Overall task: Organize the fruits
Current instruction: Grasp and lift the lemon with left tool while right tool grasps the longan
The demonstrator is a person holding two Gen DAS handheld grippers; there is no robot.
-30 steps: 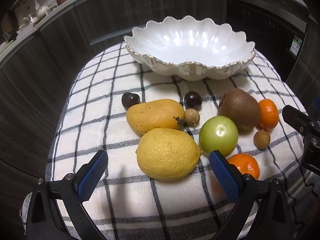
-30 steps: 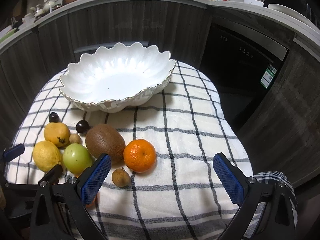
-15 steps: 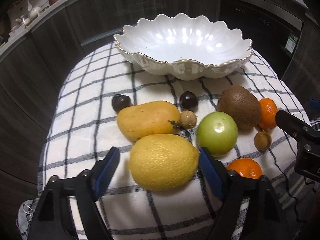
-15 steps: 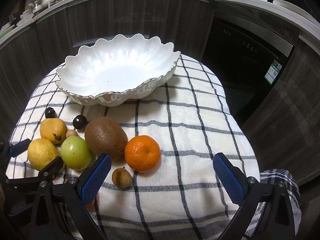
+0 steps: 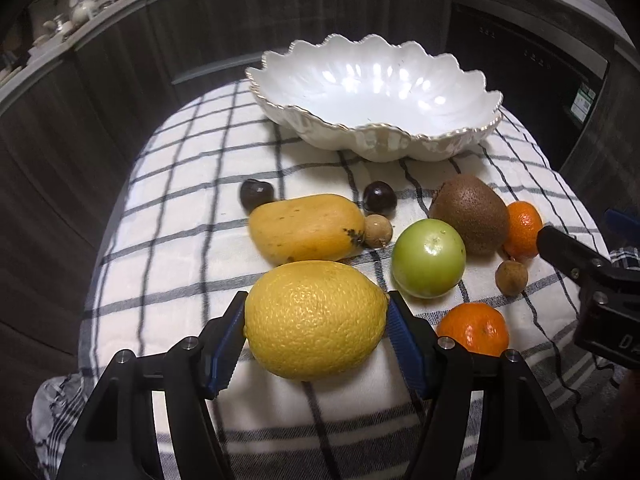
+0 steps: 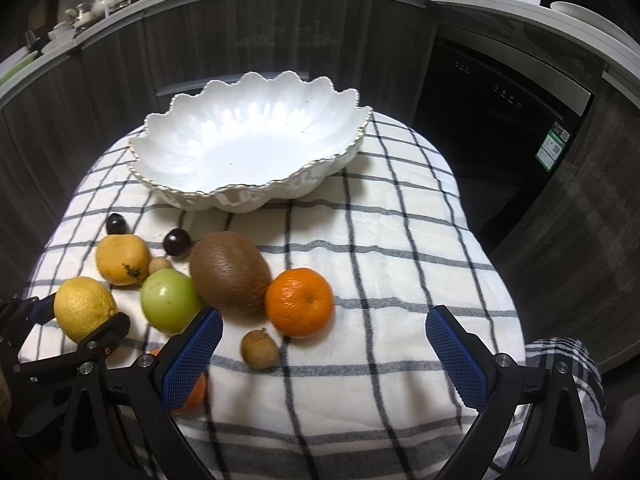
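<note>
Your left gripper (image 5: 316, 336) closing on big oval yellow lemon (image 5: 316, 320): pads touching both tips, long axis crosswise between them. Your right gripper (image 6: 324, 354) spread, empty.

The cloth (image 5: 192, 240) is white with a dark grey check. The bowl (image 5: 374, 88) near its far edge is glossy white, its scalloped rim edged in gold. The lemon (image 5: 316, 318) is bright yellow with pitted skin; the mango (image 5: 306, 227) is deeper yellow-orange, flecked with black at one end. The apple (image 5: 429, 257) is pale green, the kiwi (image 5: 470, 214) brown. Two tangerines (image 5: 474, 328) are vivid orange. Two cherries (image 5: 379, 197) are near-black, two longans (image 5: 511, 277) tan. The gripper pads (image 6: 192, 358) are blue on black frames.
</note>
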